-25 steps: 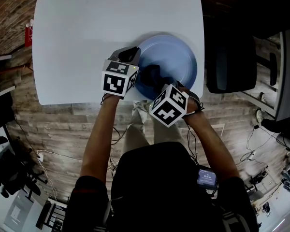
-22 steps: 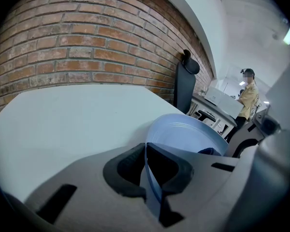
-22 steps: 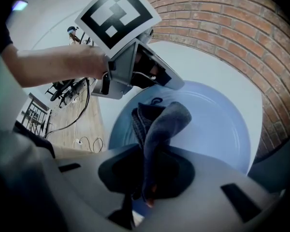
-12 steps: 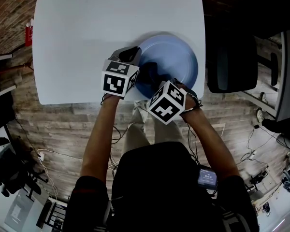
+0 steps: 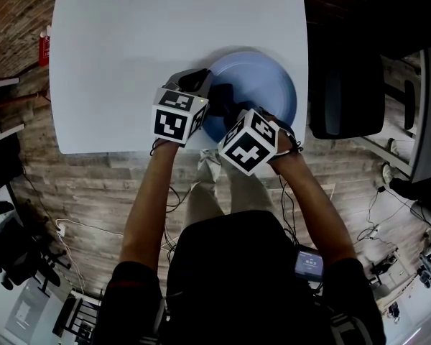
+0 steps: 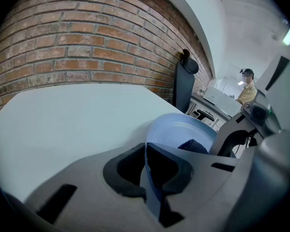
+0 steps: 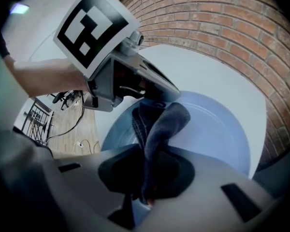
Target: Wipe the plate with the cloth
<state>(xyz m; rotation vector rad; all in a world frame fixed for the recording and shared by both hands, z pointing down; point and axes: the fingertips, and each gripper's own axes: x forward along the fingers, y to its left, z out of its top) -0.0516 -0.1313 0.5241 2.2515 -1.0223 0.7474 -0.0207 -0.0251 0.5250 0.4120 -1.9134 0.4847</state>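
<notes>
My left tool (image 6: 146,178) clamps the rim of the plate (image 5: 266,85) on the bench (image 5: 129,49), while my right tool (image 7: 145,182), shut tight on the cloth (image 7: 159,122), rests it on the plate, whose open face lies ahead and to the right.

Both bare arms reach forward from black short sleeves. The left forearm (image 5: 149,192) runs nearly straight ahead, and the right forearm (image 5: 312,203) angles inward, so the two tools sit close together. The grey plastic left gripper (image 6: 146,170), topped by its black-and-white marker cube, has its jaws closed on the rim of the pale blue round plate (image 6: 183,129). The matching grey right gripper (image 7: 145,178) points toward the left one, its jaws clamped on the dark blue folded cloth (image 7: 160,122).
</notes>
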